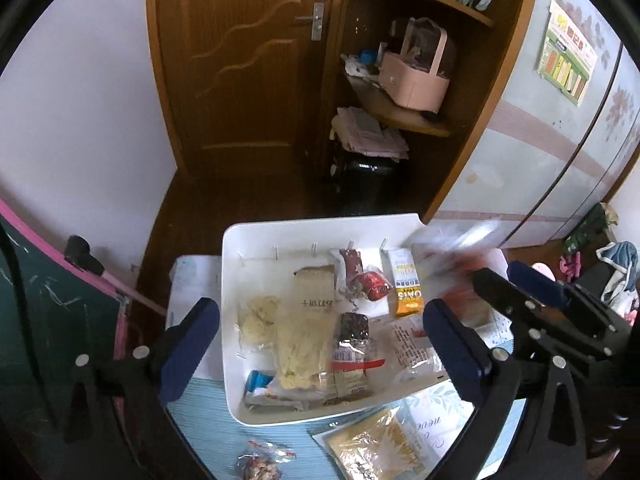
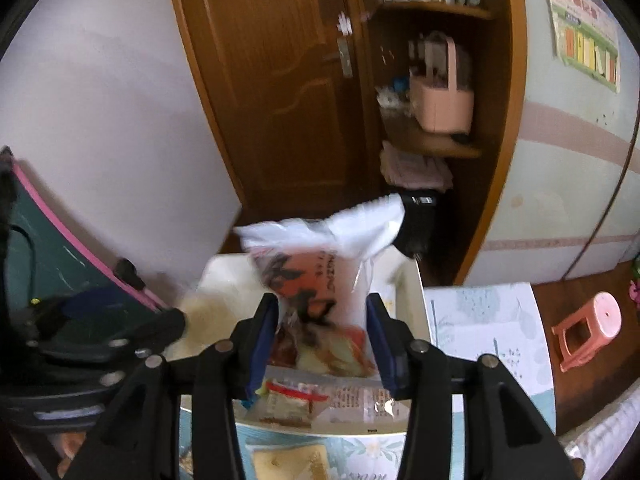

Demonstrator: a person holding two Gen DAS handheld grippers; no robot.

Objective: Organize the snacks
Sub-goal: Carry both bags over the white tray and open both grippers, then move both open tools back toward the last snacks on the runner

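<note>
Left gripper (image 1: 320, 344), lower frame: fingers spread wide over the white tray (image 1: 240, 360), gripping nothing. Right gripper (image 2: 324, 340), lower centre: fingers pinch a white-and-orange snack bag (image 2: 320, 264).

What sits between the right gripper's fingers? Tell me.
A white-and-orange snack bag, touching both fingers; the right wrist view shows it.

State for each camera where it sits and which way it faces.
Left wrist: on the left gripper, angled down over the white tray; its own jaws stand wide open and empty, right gripper at the right edge.
Right wrist: on the right gripper, aimed down at the tray; its jaws flank a white snack bag.
Shared: tray, wooden door, pink basket.
</note>
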